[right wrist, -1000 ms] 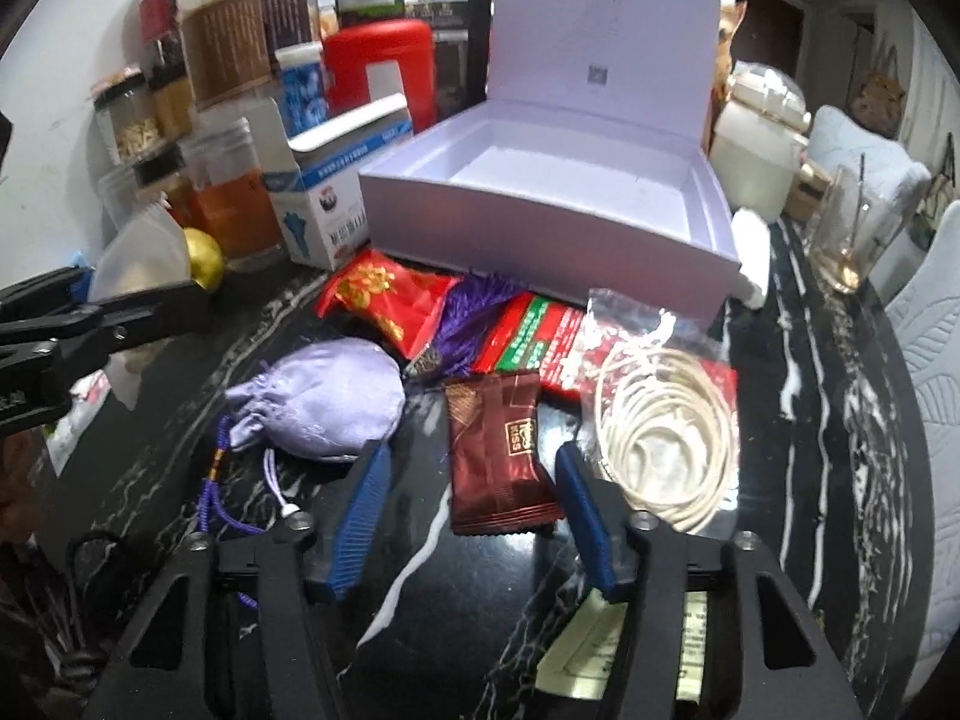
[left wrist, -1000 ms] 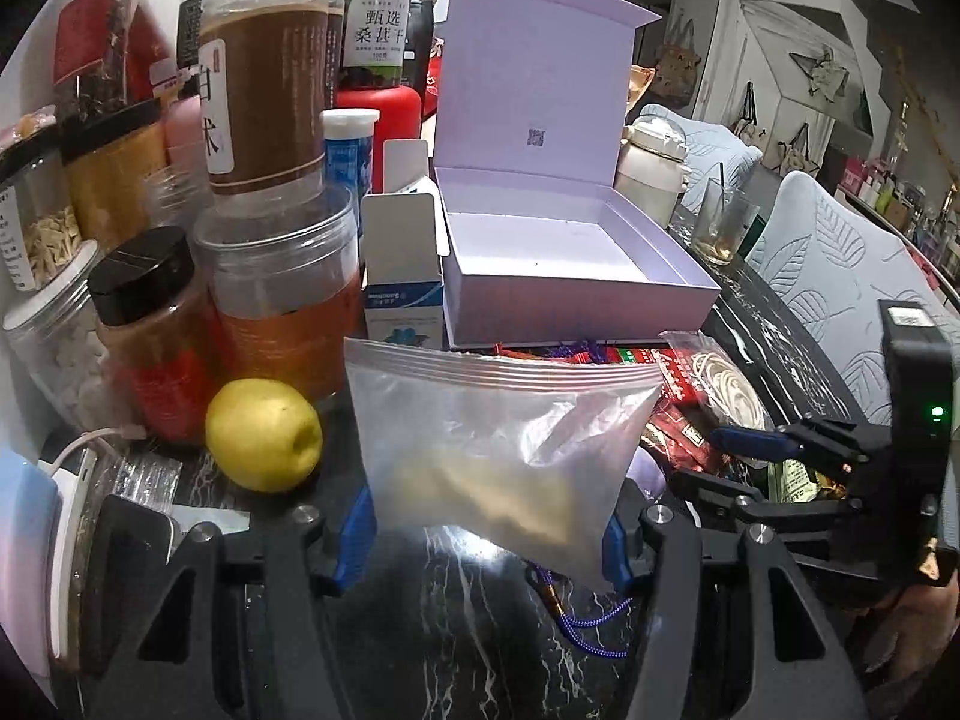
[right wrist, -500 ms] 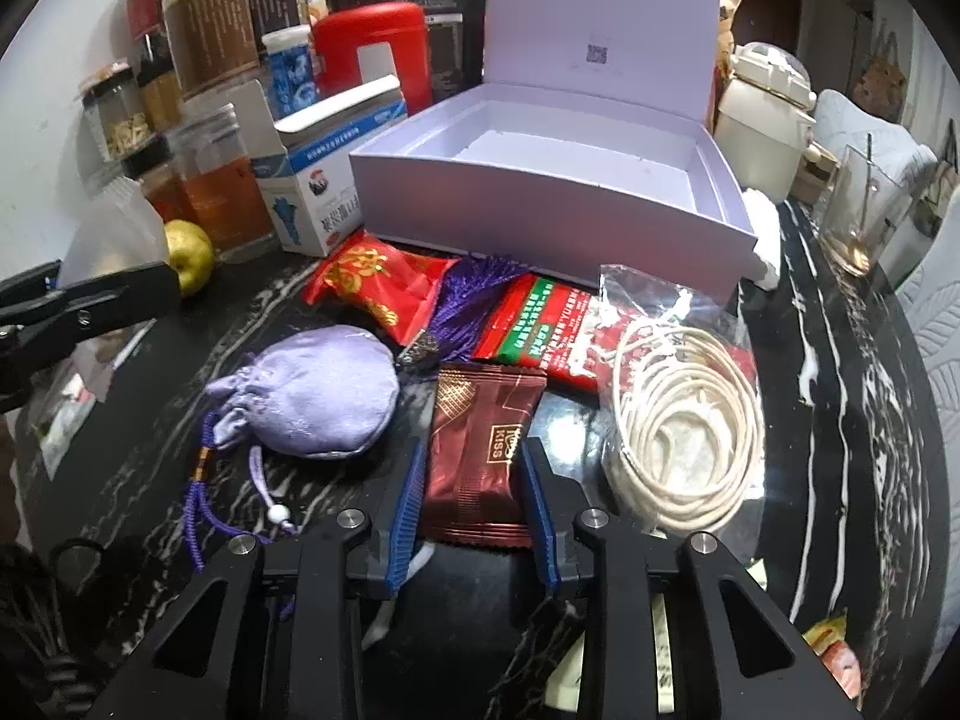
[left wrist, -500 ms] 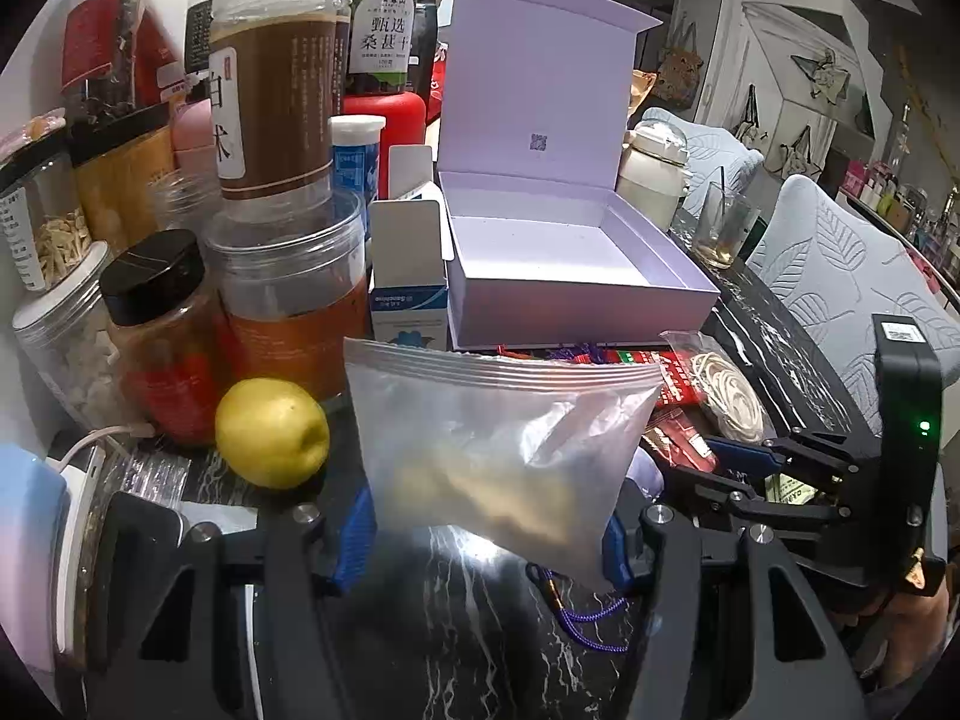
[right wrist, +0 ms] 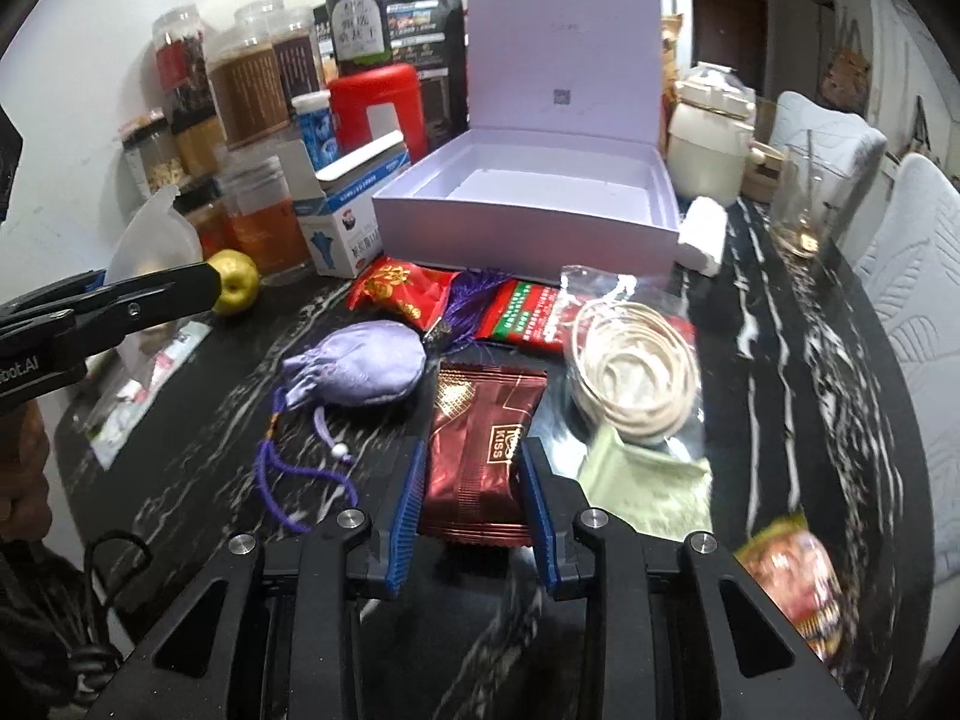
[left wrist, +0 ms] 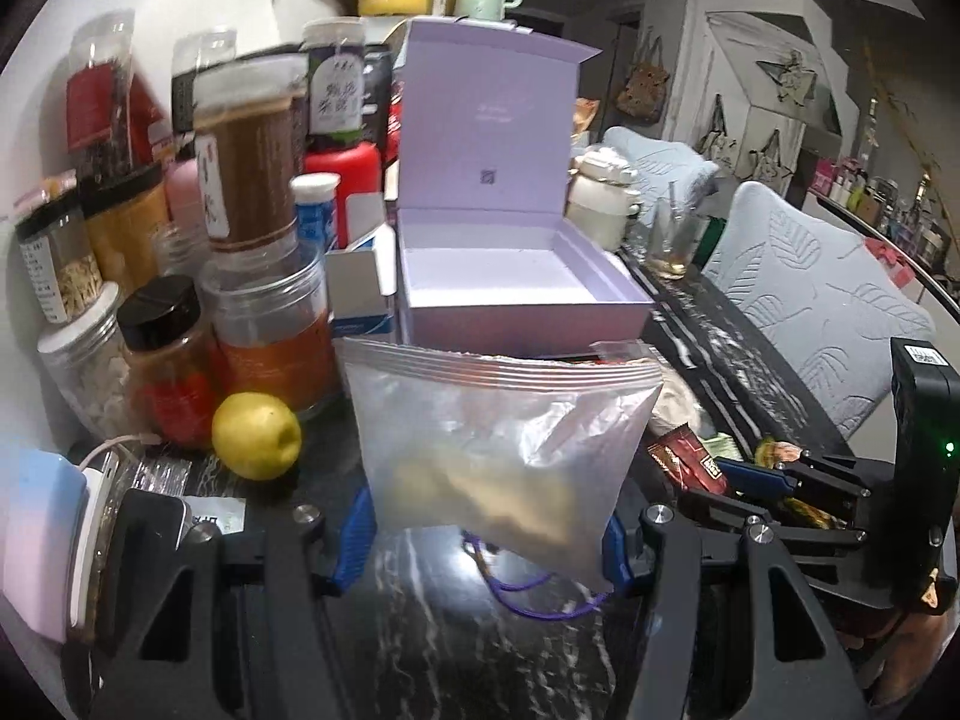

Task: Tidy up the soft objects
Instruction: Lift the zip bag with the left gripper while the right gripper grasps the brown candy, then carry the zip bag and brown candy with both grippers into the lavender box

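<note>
My left gripper [left wrist: 483, 540] is shut on a clear zip bag [left wrist: 498, 450] with pale contents and holds it upright above the black marble table. In the right wrist view my right gripper [right wrist: 474, 504] is shut on a dark red snack packet [right wrist: 486, 450], raised just off the table. An open lilac box [right wrist: 522, 234] stands behind, lid up and nothing inside. Between it and the gripper lie a lilac drawstring pouch [right wrist: 360, 369], a red packet [right wrist: 402, 294], a red-green packet [right wrist: 528, 318], a bagged coil of white cord [right wrist: 630, 372] and a pale green sachet [right wrist: 648, 486].
Several jars and bottles [left wrist: 258, 180] crowd the back left, with a yellow-green fruit [left wrist: 255, 435] and a blue-white carton [right wrist: 348, 222] in front. A glass [right wrist: 804, 204] and a white pot [right wrist: 711, 138] stand at the right. Cushioned chairs [left wrist: 810, 312] line the table's right edge.
The right gripper's jaws have shut on the dark red packet and lifted it. The left gripper has risen a little, still holding the bag.
</note>
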`<state>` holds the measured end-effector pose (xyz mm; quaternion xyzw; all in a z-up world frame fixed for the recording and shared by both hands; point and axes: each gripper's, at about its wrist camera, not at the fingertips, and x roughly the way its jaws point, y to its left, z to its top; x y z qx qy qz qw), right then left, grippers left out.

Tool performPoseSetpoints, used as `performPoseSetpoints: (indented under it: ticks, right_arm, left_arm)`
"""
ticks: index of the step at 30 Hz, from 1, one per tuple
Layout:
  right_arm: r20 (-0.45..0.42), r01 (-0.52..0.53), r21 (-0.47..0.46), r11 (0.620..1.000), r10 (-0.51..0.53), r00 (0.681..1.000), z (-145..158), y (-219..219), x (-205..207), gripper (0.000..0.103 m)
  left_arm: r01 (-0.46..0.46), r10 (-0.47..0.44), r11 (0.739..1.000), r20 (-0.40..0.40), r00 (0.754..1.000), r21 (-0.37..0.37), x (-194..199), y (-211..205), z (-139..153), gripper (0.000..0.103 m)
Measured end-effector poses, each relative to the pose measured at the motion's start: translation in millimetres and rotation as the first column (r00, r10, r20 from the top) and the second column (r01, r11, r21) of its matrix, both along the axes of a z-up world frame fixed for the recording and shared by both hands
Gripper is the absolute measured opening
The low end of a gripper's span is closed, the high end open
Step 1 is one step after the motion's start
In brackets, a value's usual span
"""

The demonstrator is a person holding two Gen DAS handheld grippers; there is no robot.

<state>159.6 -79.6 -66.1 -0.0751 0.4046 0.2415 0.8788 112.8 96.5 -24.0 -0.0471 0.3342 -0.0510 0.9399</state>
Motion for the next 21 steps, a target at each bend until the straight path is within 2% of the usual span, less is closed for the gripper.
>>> performPoseSetpoints:
  ticks: [12, 21]
  right_arm:
    - [0.128, 0.012, 0.065, 0.998, -0.02, 0.992, 55, -33, -56, 0.032]
    - [0.236, 0.001, 0.102, 0.995, -0.025, 0.971, 102, -46, -60, 0.032]
  left_arm:
    - [0.059, -0.06, 0.998, 0.098, 0.993, 0.015, -32, -40, 43, 0.059]
    - [0.075, -0.08, 0.997, 0.174, 0.982, 0.032, -22, -51, 81, 0.059]
